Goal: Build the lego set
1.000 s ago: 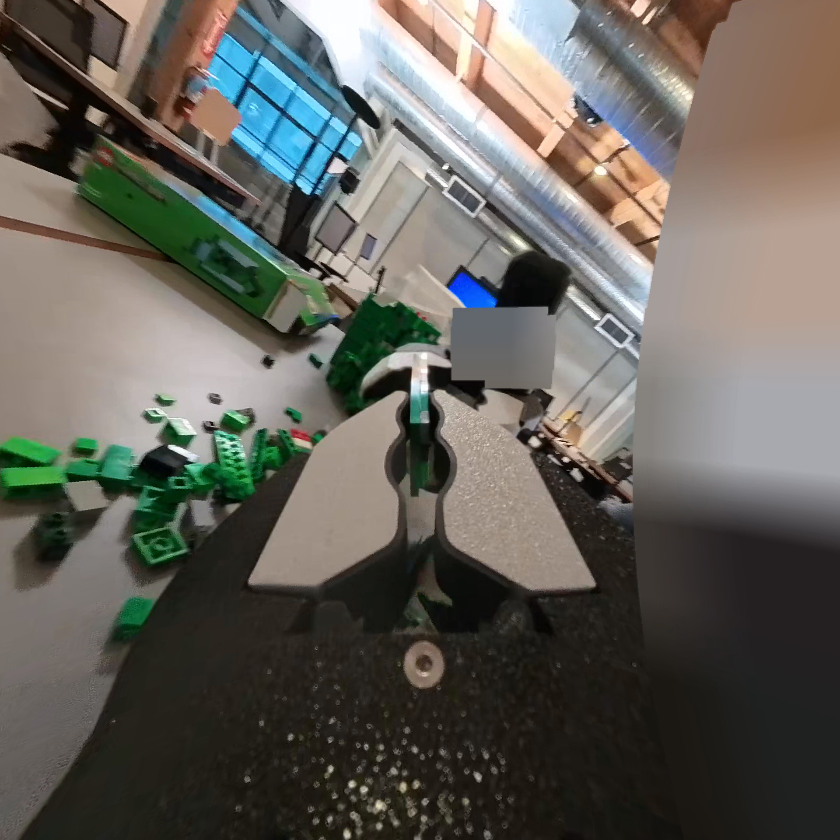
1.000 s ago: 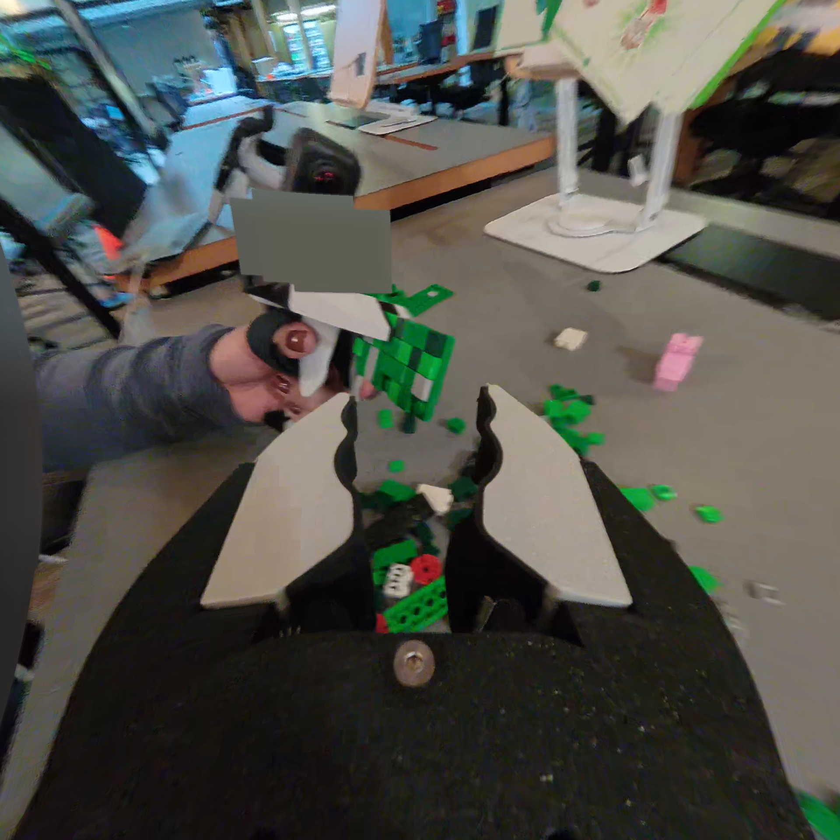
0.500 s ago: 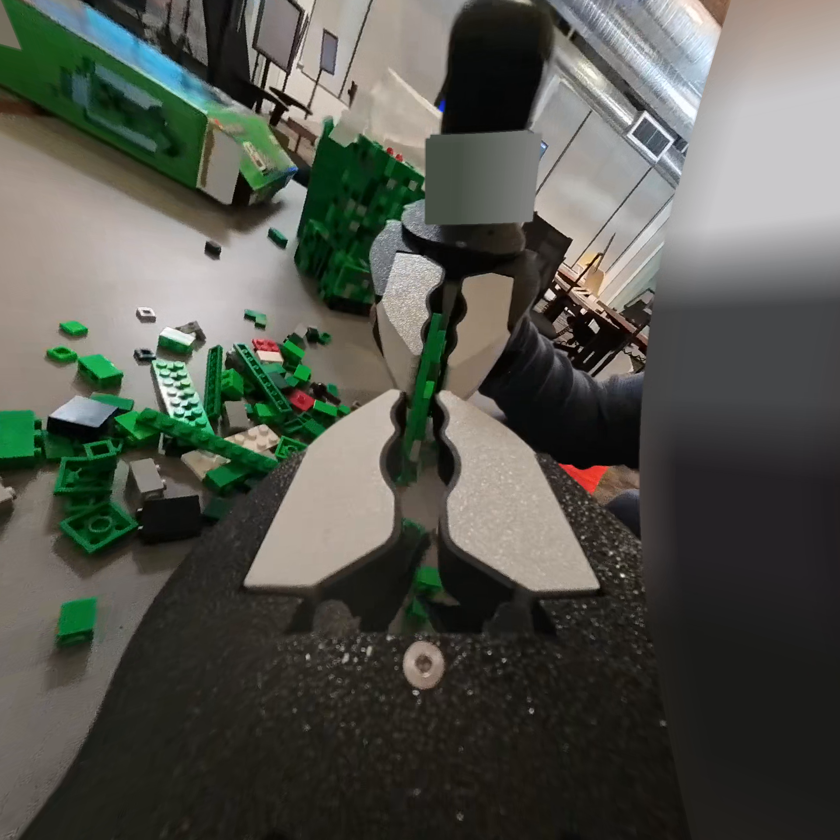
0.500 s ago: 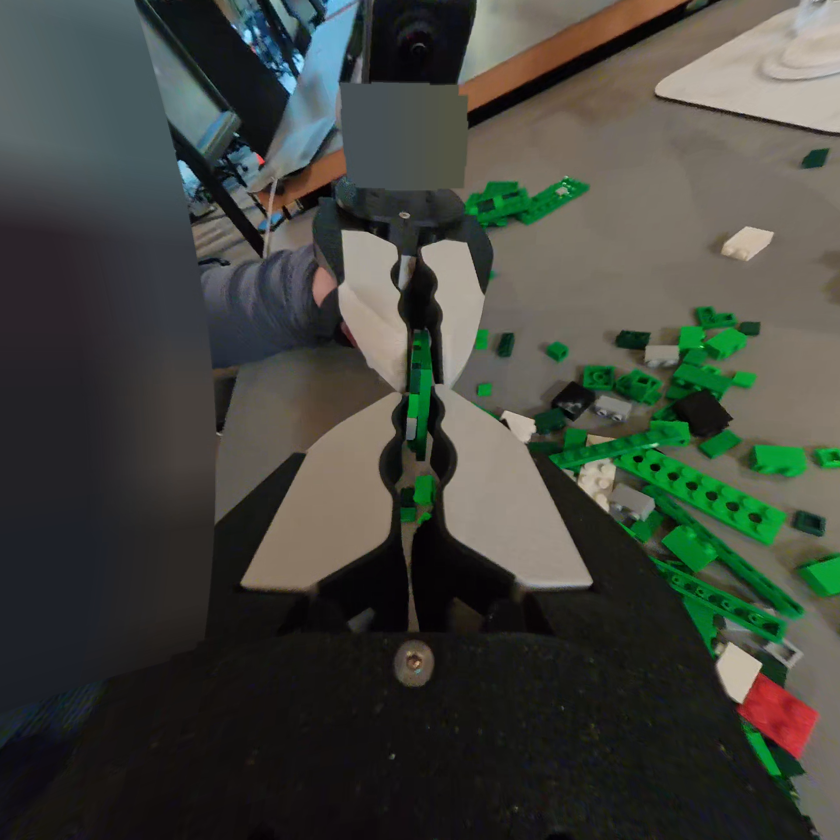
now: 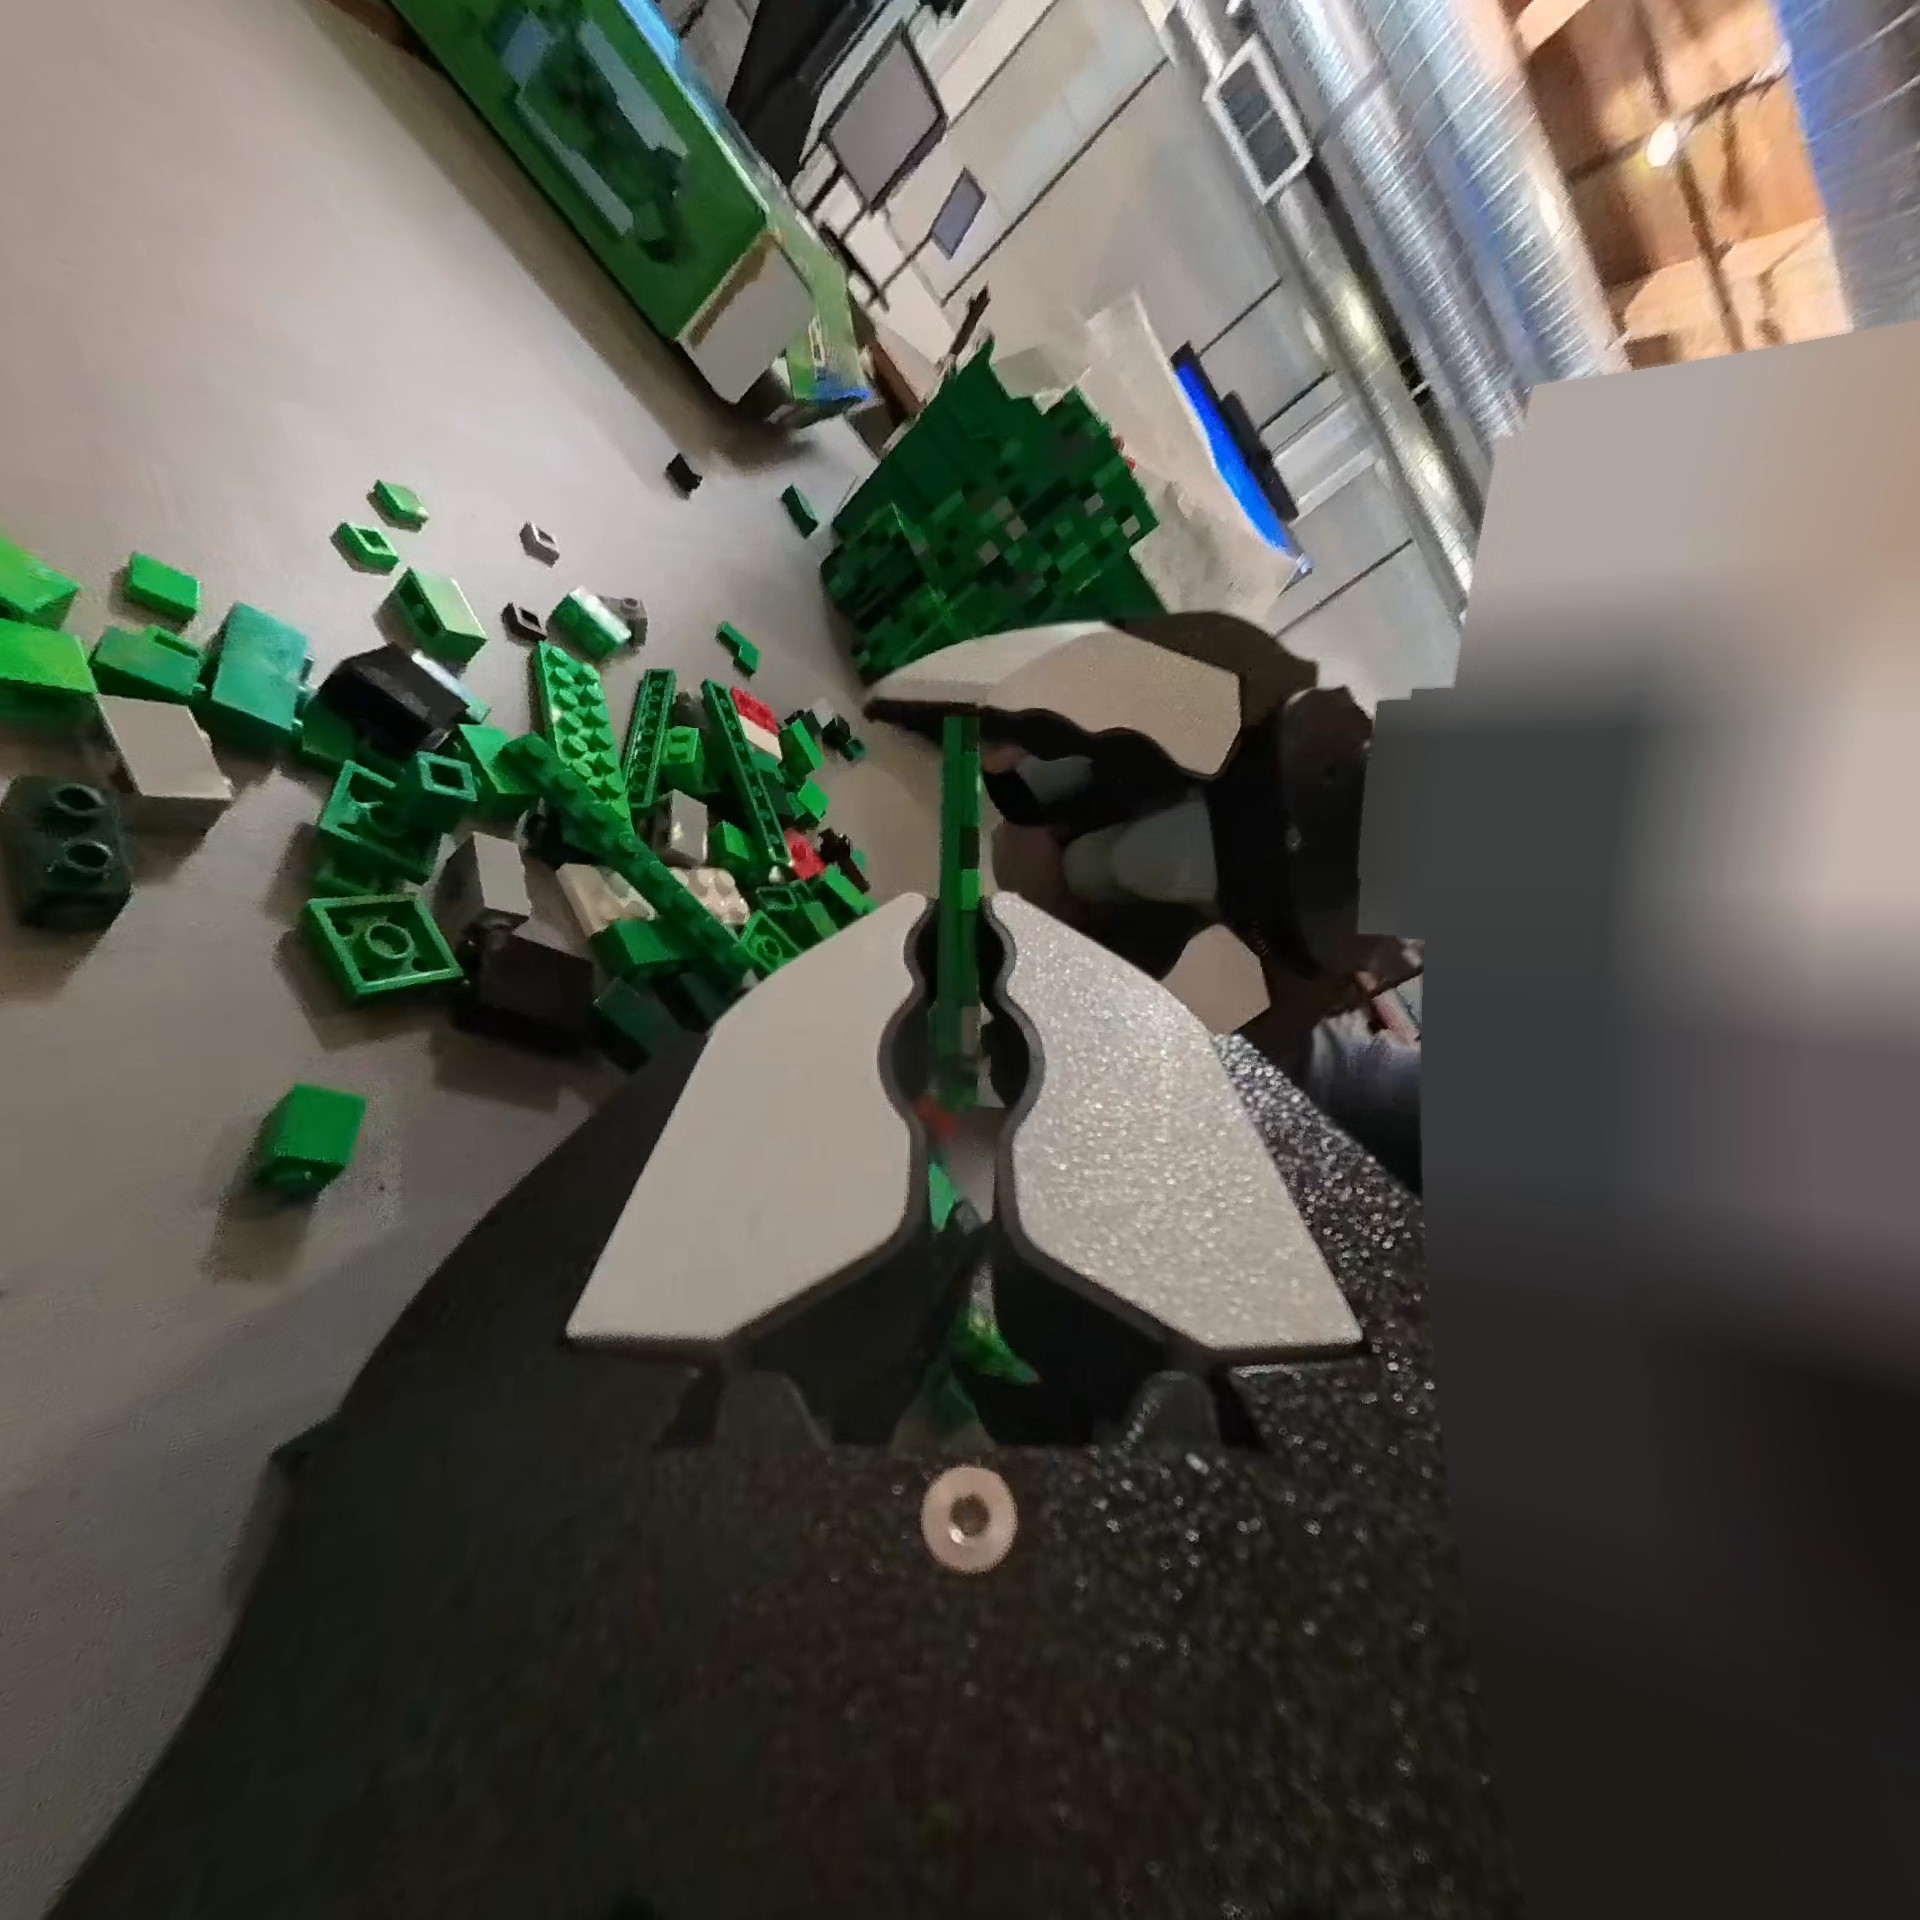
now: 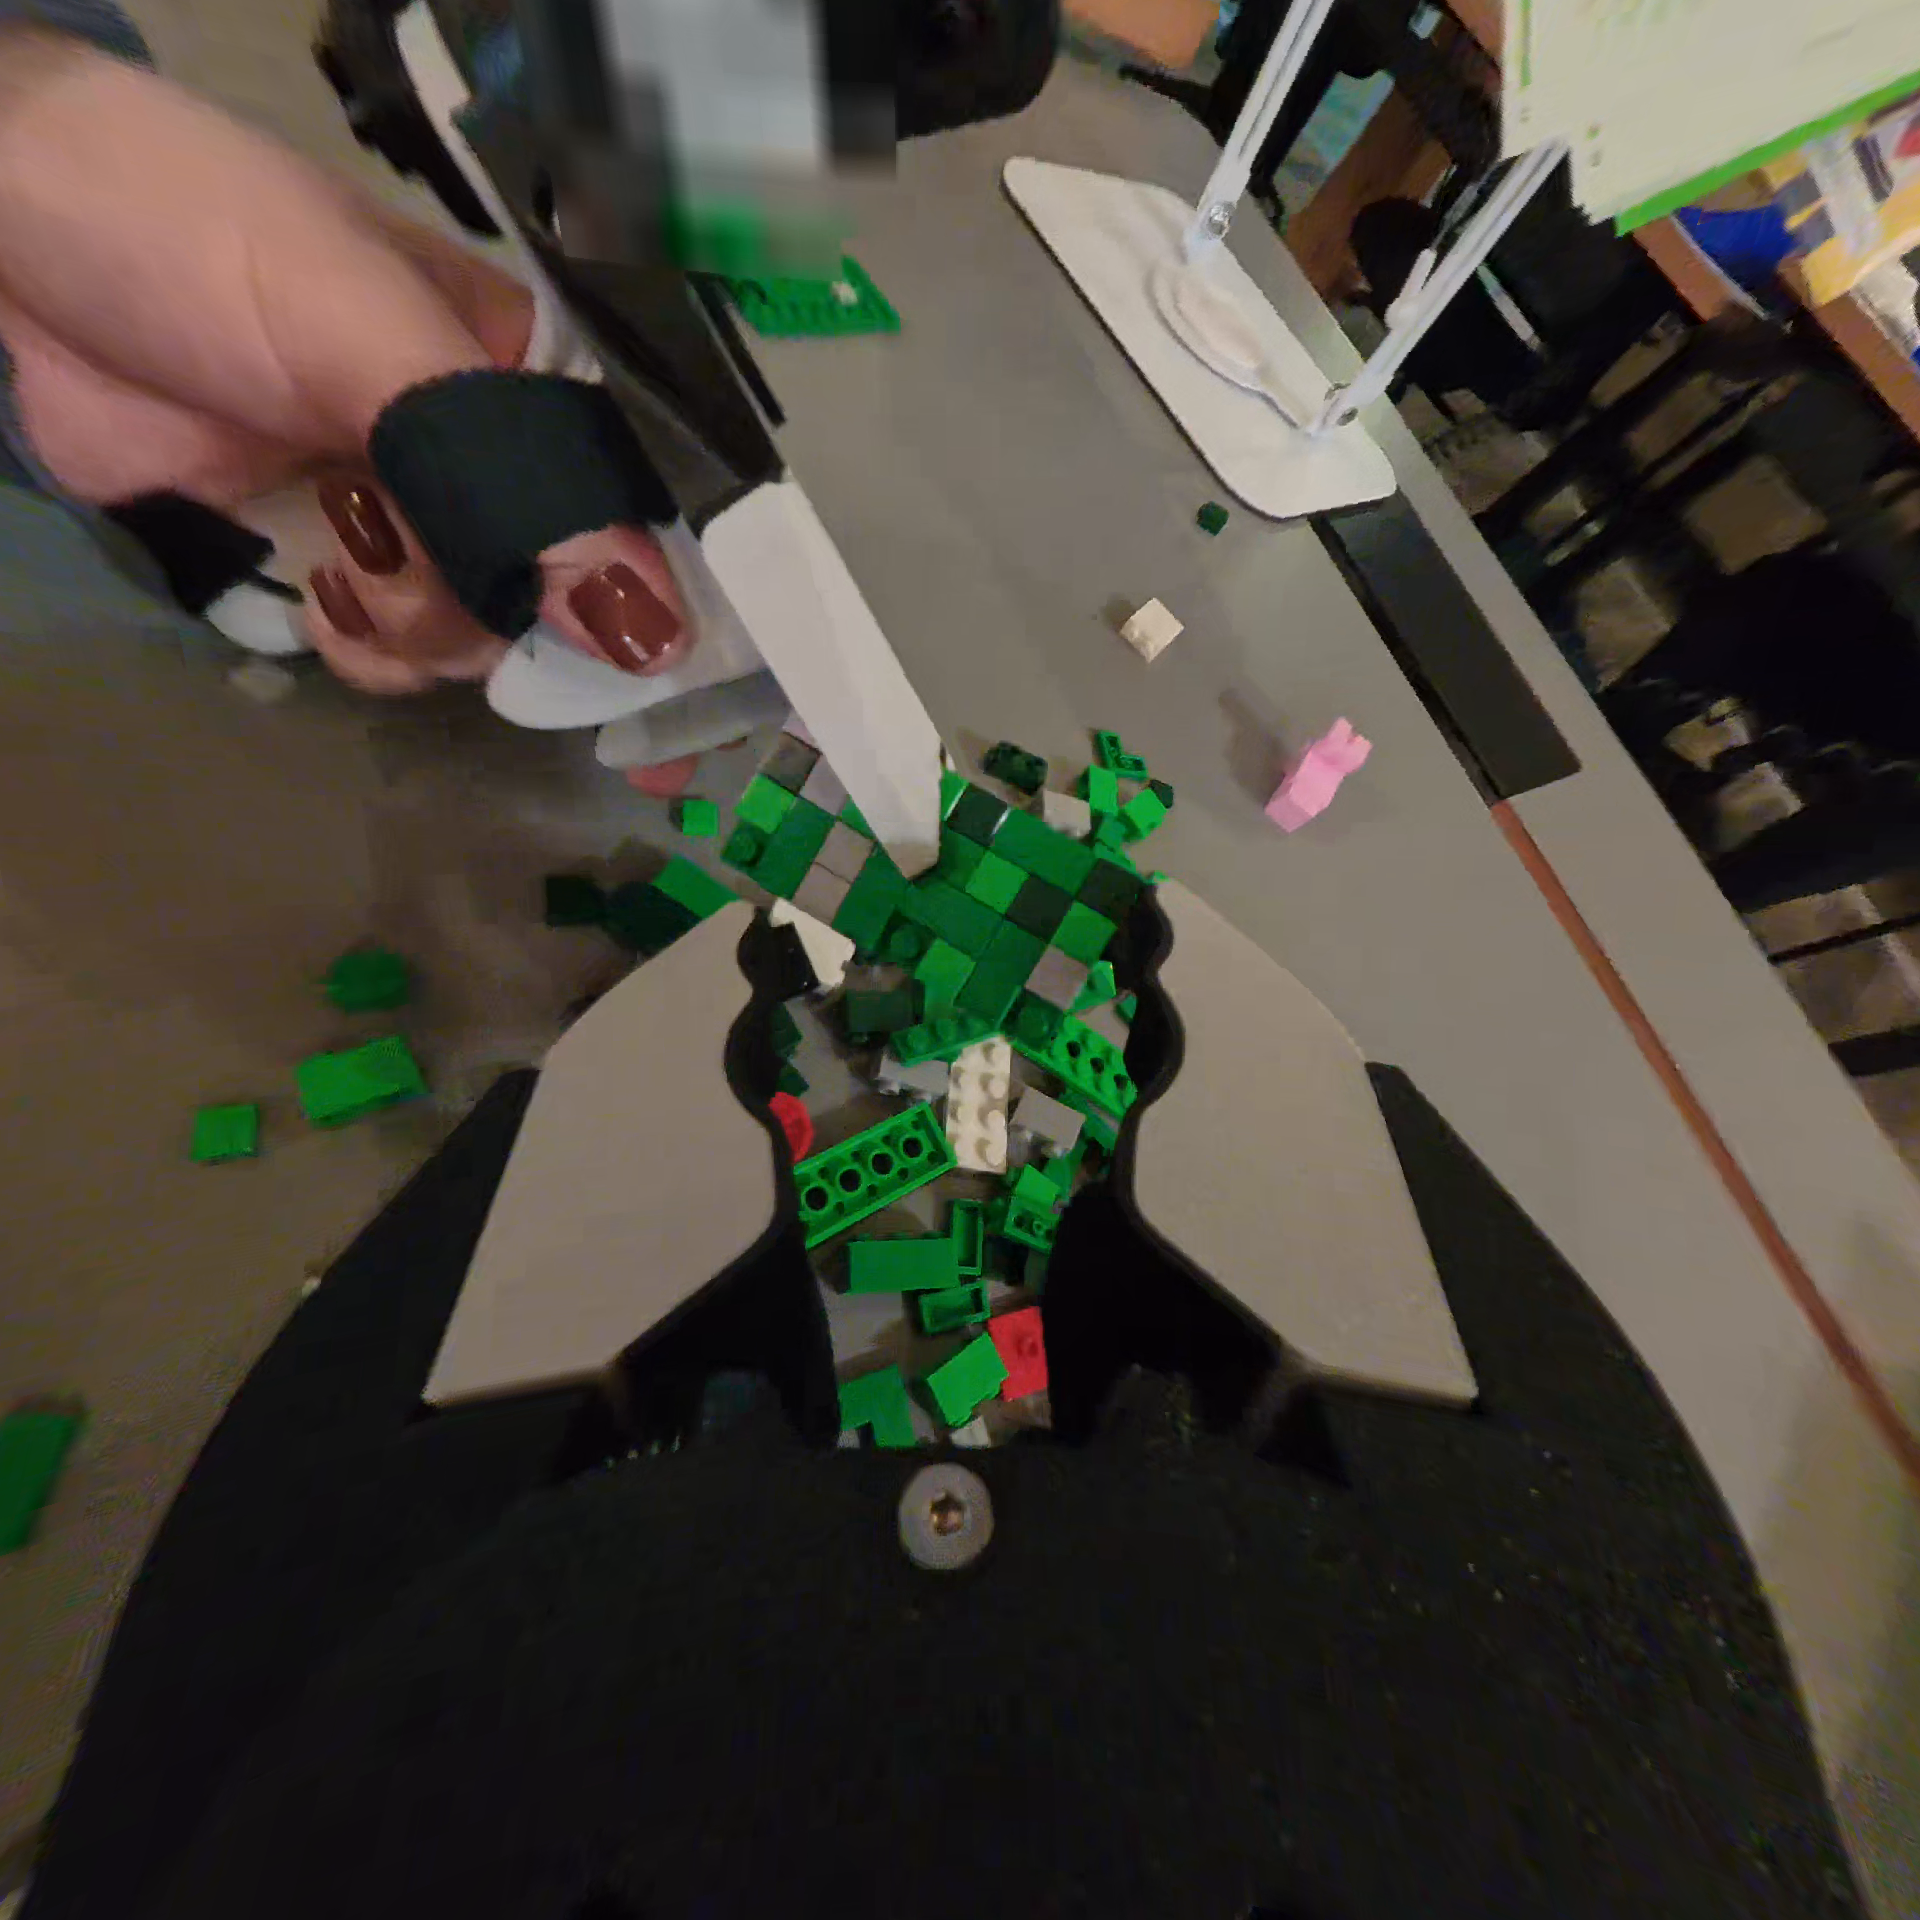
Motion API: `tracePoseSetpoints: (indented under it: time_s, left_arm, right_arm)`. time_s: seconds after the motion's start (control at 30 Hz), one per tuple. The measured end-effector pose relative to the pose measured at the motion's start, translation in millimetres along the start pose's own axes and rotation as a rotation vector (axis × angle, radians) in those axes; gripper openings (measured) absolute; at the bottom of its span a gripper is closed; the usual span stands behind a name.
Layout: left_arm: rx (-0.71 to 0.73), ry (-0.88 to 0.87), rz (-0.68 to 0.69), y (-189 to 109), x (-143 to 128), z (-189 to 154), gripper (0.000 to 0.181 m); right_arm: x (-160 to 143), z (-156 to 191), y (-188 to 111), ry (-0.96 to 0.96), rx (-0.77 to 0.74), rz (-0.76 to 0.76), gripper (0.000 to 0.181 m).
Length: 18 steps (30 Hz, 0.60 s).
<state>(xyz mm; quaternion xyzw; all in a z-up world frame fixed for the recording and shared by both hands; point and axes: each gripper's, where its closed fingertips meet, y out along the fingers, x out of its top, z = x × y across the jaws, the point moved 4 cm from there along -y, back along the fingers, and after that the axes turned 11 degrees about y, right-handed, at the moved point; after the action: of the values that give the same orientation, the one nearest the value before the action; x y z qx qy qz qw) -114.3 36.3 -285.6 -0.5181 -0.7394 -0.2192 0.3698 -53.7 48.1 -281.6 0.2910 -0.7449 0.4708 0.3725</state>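
My left tongs (image 5: 958,935) pinch the green panel (image 6: 977,914) on edge; my right tongs (image 6: 951,966) are spread around it. I should squeeze gently.

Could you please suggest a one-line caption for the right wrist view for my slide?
Open right gripper above loose bricks while the left gripper holds a green tiled panel.

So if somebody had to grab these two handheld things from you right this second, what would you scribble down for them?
Left gripper: jaws shut on the green checkered panel, held edge-on above the pile.
Right gripper: jaws open, holding nothing, hovering just below that panel.
Loose bricks lie scattered on the grey table; a larger green build stands behind them, near the green box.
Done: the panel and part of the big build are assembled.
Left: plenty of loose bricks remain; where the panel goes next, I cannot tell.
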Motion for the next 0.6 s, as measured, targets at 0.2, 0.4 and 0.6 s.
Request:
tracePoseSetpoints:
  time_s: [0.2,0.4,0.6]
  left_arm:
    - [0.097,0.105,0.153,-5,-5,3,0.005]
    - [0.007,0.071,0.218,-7,-9,-6,0.005]
    - [0.006,0.092,0.227,-4,-10,-10,0.006]
  right_arm:
    - [-8,0,-3,-0.277,-0.077,0.046,0.073]
    - [-8,10,4,-0.645,-0.230,0.105,0.065]
    - [-5,9,5,-0.690,-0.271,0.103,0.039]
